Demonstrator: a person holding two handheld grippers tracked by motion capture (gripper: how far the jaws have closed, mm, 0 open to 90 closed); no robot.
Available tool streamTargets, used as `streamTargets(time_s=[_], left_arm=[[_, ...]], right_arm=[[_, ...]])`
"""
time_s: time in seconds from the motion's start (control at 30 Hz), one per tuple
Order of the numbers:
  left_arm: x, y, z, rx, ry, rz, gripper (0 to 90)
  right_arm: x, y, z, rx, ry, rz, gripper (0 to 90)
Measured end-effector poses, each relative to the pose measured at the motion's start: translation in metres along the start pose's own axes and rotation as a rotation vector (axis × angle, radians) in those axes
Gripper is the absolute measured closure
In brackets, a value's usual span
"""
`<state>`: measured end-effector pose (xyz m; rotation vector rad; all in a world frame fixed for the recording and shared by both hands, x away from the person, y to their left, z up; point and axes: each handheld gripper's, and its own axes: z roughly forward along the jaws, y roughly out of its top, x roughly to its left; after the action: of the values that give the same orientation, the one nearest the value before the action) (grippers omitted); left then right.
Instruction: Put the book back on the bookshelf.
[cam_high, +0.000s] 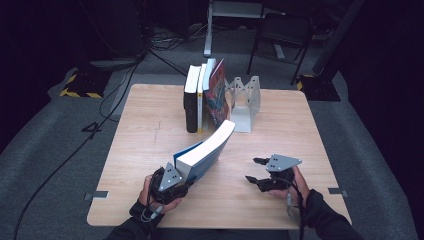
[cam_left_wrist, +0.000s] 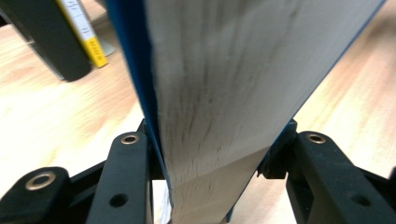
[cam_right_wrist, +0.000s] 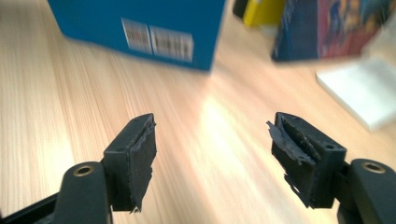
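Note:
A thick book with a blue cover (cam_high: 207, 150) rises at a slant from the table's front toward the back, page edges facing up. My left gripper (cam_high: 186, 180) is shut on its near end; in the left gripper view the two jaws press on either side of the book (cam_left_wrist: 219, 70), left gripper (cam_left_wrist: 215, 149). My right gripper (cam_high: 252, 170) hovers open to the book's right, near the front right, holding nothing. Seen along the right gripper (cam_right_wrist: 212, 135), bare wood lies between the pads, and the blue book (cam_right_wrist: 135, 28) with its barcode stands farther off.
At the back centre of the wooden table (cam_high: 150, 135) a black book (cam_high: 191, 105), a white one with a yellow spine (cam_high: 201, 100) and a colourful one (cam_high: 218, 95) stand against a white bookend (cam_high: 245, 100). A chair (cam_high: 280, 35) and cables lie beyond.

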<state>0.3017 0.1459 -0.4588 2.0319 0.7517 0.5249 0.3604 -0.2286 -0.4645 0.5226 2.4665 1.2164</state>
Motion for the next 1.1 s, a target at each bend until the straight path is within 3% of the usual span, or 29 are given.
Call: streamTargets(time_s=[0.07, 0.17, 0.3, 0.53, 0.67, 0.73, 0.8, 0.87, 0.9, 0.93, 0.97, 1.0, 1.1], left_arm=[[0.003, 0.000, -0.001, 0.003, 0.010, 0.000, 57.4], [0.008, 0.000, -0.001, 0.005, 0.007, -0.003, 57.3], [0.010, 0.000, 0.000, -0.003, 0.004, -0.006, 56.4], [0.017, 0.007, 0.002, -0.060, -0.003, -0.038, 47.1], [0.024, 0.012, 0.007, -0.090, -0.018, -0.072, 41.4], [0.027, 0.012, 0.008, -0.095, -0.024, -0.088, 41.5], [0.031, 0.013, 0.009, -0.100, -0.055, -0.107, 42.8], [0.034, 0.014, 0.010, -0.110, -0.100, -0.109, 56.8], [0.034, 0.015, 0.012, -0.113, -0.124, -0.118, 58.5], [0.034, 0.015, 0.012, -0.113, -0.124, -0.118, 59.2], [0.032, 0.019, 0.018, -0.117, -0.159, -0.112, 59.4], [0.032, 0.019, 0.018, -0.117, -0.159, -0.112, 59.4], [0.024, 0.027, 0.032, -0.119, -0.215, -0.094, 59.2]], right_arm=[[-0.003, -0.012, -0.005, 0.026, 0.010, 0.009, 30.6], [-0.004, -0.028, -0.008, 0.088, -0.002, -0.021, 30.0], [-0.005, -0.043, -0.010, 0.124, 0.019, -0.006, 30.0], [-0.011, -0.054, -0.010, 0.120, 0.040, 0.048, 27.6], [-0.018, -0.060, -0.009, 0.114, 0.057, 0.120, 22.4], [-0.018, -0.060, -0.010, 0.115, 0.056, 0.119, 22.4], [-0.018, -0.060, -0.010, 0.115, 0.057, 0.118, 22.4], [-0.018, -0.060, -0.010, 0.116, 0.056, 0.119, 22.4], [-0.018, -0.060, -0.010, 0.115, 0.054, 0.122, 22.5], [-0.018, -0.060, -0.010, 0.115, 0.054, 0.122, 22.5], [-0.018, -0.061, -0.012, 0.116, 0.049, 0.128, 22.7], [-0.018, -0.061, -0.012, 0.116, 0.049, 0.128, 22.7], [-0.018, -0.061, -0.015, 0.138, 0.043, 0.124, 24.6]])
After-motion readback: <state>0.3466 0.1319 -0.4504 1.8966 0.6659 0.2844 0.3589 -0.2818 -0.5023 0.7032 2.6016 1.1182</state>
